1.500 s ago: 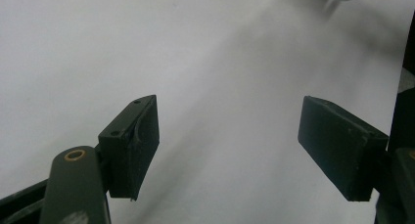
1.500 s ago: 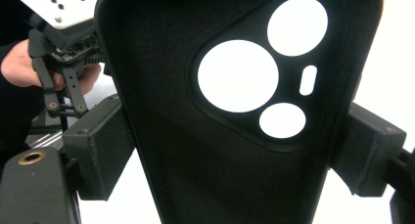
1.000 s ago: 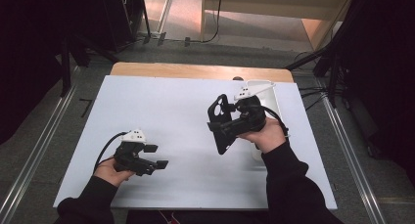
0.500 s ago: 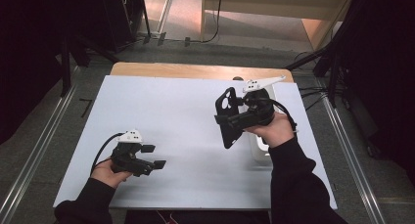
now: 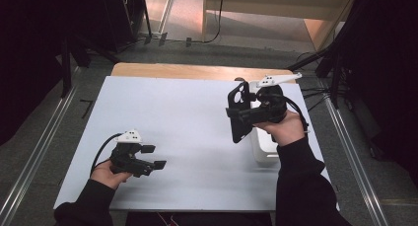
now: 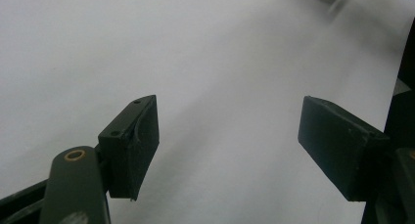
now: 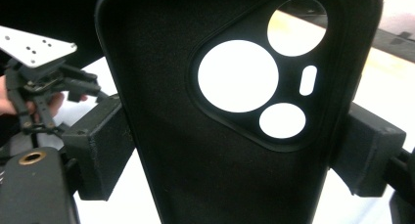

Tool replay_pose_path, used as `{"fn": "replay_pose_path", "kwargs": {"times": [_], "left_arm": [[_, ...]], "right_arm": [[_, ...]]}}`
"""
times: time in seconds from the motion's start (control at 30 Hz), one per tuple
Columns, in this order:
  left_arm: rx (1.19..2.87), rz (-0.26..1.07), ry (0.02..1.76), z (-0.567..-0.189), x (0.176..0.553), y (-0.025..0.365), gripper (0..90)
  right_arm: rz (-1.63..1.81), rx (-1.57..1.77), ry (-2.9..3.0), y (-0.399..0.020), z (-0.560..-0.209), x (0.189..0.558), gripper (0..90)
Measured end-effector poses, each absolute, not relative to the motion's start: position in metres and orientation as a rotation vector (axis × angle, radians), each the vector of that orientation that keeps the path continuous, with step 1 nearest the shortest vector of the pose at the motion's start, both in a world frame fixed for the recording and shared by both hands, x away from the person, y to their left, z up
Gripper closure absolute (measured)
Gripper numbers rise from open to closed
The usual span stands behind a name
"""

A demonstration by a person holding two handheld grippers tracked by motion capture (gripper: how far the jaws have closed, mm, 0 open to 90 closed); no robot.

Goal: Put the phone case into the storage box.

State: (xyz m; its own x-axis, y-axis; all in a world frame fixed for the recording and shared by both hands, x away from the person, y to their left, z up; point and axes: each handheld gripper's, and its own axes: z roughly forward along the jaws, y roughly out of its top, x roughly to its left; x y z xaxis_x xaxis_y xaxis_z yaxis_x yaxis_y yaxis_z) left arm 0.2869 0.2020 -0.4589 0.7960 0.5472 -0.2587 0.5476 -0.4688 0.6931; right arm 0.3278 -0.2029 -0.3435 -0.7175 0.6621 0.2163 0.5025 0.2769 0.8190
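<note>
A black phone case [image 5: 238, 112] with round camera cut-outs stands upright above the right part of the white table [image 5: 172, 107]. My right gripper [image 5: 240, 118] is shut on it, held by a hand. In the right gripper view the case [image 7: 220, 160] fills the middle, its inner side facing the camera, and both pads [image 7: 100, 150] press on its long edges. My left gripper [image 5: 153, 157] rests low at the front left in the other hand, jaws pointing right. Its jaws are open in the left gripper view [image 6: 235, 150], with only bare table between them.
A white box-like object [image 5: 263, 147] lies on the table under the right hand, partly hidden by it. A wooden strip [image 5: 197, 70] runs along the table's far edge. Metal rails [image 5: 345, 137] flank the table on the floor.
The right hand has carried the case toward the back right and a little up, and the case now stands more upright. The left gripper has stayed where it was.
</note>
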Motion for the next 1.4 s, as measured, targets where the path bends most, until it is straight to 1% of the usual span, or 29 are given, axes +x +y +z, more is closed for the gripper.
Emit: {"fn": "replay_pose_path", "kwargs": {"times": [0.37, 0.77, 1.4], "left_arm": [[2.149, -0.018, 0.807, -0.458, 0.287, 0.203, 23.1], [2.16, 0.001, 0.81, -0.459, 0.287, 0.202, 23.1], [2.161, 0.013, 0.81, -0.458, 0.289, 0.201, 23.1]], "right_arm": [[1.426, 1.192, 2.263, -0.227, -0.339, 0.329, 12.1], [1.418, 1.273, 2.157, -0.244, -0.339, 0.334, 12.1], [1.305, 1.391, 2.062, -0.262, -0.348, 0.364, 12.1]]}}
